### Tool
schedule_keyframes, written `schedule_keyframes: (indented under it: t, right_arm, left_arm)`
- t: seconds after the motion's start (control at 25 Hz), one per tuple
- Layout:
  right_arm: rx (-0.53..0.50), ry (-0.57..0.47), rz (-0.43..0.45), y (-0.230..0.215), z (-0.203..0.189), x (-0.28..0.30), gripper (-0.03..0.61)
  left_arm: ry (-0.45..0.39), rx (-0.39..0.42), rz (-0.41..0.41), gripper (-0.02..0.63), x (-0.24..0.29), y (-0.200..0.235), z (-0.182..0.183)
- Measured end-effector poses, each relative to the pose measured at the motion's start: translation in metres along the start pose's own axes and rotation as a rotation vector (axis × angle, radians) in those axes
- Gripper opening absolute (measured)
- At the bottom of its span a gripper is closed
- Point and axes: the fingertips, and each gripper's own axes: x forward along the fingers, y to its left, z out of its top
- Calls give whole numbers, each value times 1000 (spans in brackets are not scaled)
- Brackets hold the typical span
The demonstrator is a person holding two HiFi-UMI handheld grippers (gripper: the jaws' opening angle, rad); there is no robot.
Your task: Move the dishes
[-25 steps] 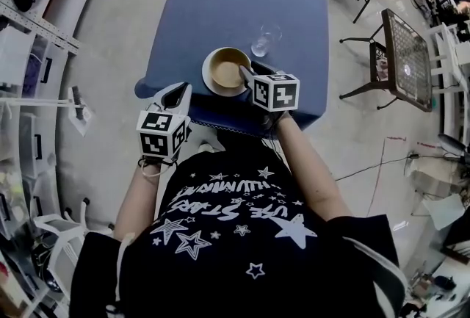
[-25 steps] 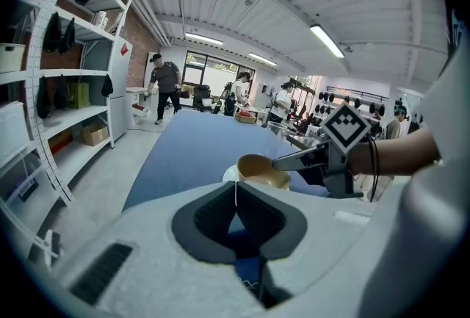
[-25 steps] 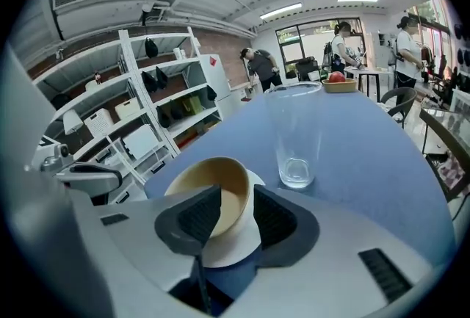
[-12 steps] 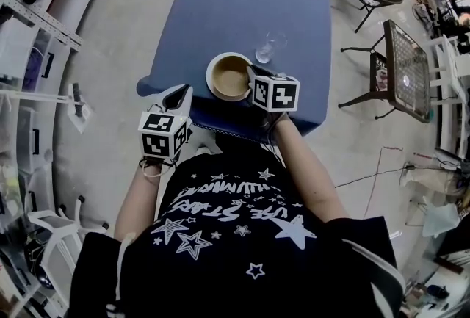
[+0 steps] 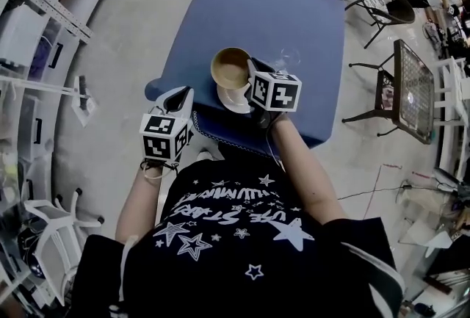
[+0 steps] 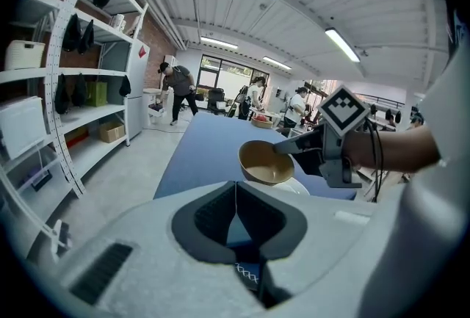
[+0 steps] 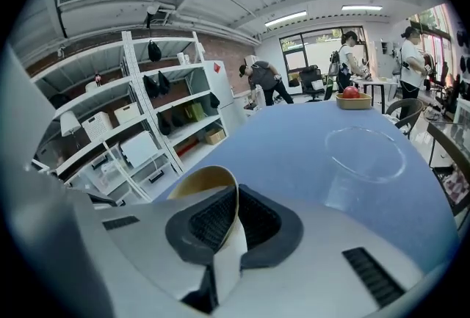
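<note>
One bowl (image 5: 229,67), seemingly aloft, in right gripper (image 5: 252,71).

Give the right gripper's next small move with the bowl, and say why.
Probably carry the bowl sideways over bare table, away from the glass: the right gripper is shut on its rim, and the bowl hangs clear above the white plate.

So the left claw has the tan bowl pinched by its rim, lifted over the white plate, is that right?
Not quite. It is the right claw that has the tan bowl pinched by its rim, lifted over the white plate. The right gripper view shows the rim between its jaws. In the left gripper view, the left claw is shut on nothing.
</note>
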Motion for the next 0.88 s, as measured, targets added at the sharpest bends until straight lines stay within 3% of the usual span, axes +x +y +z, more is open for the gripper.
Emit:
schedule_keyframes:
  t: [0.28, 0.64, 0.88]
  right_arm:
    - [43, -17, 14, 9, 24, 45, 18]
    - [114, 19, -17, -5, 21, 87, 18]
    - [92, 7, -31, -4, 21, 88, 23]
  left_arm:
    - [21, -34, 35, 20, 6, 26, 2]
    - [58, -52, 41, 20, 13, 41, -5]
    - [59, -58, 45, 20, 7, 45, -10]
